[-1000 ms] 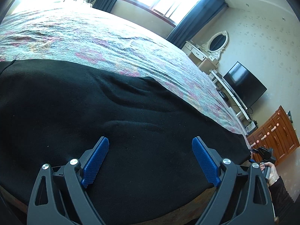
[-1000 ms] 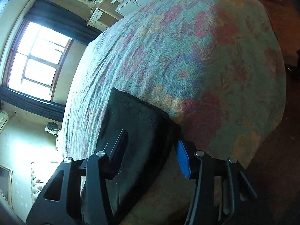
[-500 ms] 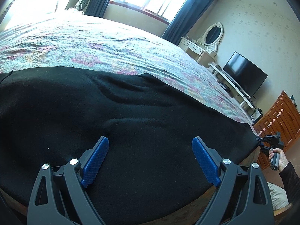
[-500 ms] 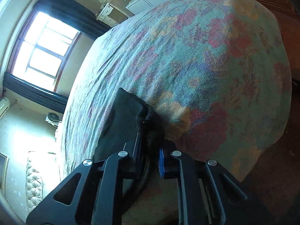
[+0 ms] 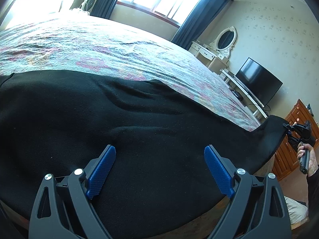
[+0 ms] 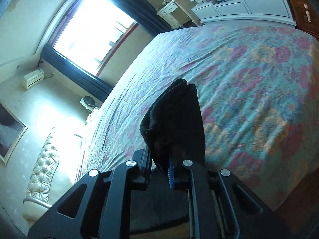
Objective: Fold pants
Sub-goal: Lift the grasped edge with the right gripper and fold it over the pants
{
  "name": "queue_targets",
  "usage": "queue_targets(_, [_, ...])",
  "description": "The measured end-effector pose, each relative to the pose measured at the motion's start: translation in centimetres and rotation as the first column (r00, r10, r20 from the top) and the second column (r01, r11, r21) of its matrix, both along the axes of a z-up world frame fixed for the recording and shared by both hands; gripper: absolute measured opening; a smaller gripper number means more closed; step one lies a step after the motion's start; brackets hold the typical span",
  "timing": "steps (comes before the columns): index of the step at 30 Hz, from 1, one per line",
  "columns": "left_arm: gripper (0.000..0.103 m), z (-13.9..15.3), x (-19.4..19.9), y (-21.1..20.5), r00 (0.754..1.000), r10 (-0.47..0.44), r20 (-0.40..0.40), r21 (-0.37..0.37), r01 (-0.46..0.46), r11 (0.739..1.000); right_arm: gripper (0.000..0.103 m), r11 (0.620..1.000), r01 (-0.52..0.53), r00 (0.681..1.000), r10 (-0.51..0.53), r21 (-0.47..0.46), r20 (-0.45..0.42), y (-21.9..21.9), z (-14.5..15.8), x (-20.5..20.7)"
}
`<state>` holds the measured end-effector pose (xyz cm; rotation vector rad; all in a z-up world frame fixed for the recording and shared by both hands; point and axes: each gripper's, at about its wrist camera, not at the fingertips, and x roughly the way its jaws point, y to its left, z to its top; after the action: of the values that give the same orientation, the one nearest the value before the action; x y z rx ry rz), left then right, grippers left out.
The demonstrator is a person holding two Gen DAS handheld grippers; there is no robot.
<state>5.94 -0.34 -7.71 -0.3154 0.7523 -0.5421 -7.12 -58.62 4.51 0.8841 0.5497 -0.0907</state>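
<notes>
Black pants (image 5: 123, 123) lie spread across the near edge of the bed. My left gripper (image 5: 159, 169) is open and empty, its blue pads just above the cloth near the bed's front edge. My right gripper (image 6: 161, 167) is shut on the far end of the pants (image 6: 175, 115) and holds it lifted off the bedspread. In the left wrist view that raised end (image 5: 273, 131) stands up at the far right, with the right gripper (image 5: 289, 129) clamped on it.
The bed carries a floral bedspread (image 5: 119, 49). A white vanity with an oval mirror (image 5: 225, 39), a TV (image 5: 259, 81) on a low stand and a wooden dresser (image 5: 295, 139) stand along the right wall. A tufted headboard (image 6: 43, 169) is at the left.
My right gripper closed on the end of the pants and lifted it off the bed. My left gripper stayed open, almost still, over the cloth.
</notes>
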Motion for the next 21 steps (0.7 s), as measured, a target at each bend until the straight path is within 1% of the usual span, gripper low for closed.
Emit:
queue_targets(4, [0.089, 0.0, 0.0, 0.1, 1.0, 0.001, 0.001, -0.004, -0.001, 1.0, 0.013, 0.993, -0.107, 0.994, 0.108, -0.041, 0.008, 4.9, 1.7, 1.3])
queue_targets(9, [0.089, 0.0, 0.0, 0.2, 1.0, 0.001, 0.001, -0.007, -0.001, 1.0, 0.013, 0.972, -0.228, 0.974, 0.228, -0.065, -0.008, 10.2, 2.1, 3.0])
queue_targets(14, [0.089, 0.0, -0.1, 0.1, 1.0, 0.003, 0.001, -0.011, -0.003, 1.0, 0.013, 0.944, -0.322, 0.947, 0.319, -0.077, -0.047, 15.4, 1.0, 4.1])
queue_targets(21, [0.089, 0.0, -0.1, 0.0, 1.0, 0.003, 0.003, -0.01, -0.003, 1.0, 0.013, 0.898, -0.433, 0.897, 0.421, -0.081, -0.139, 21.3, -2.6, 6.3])
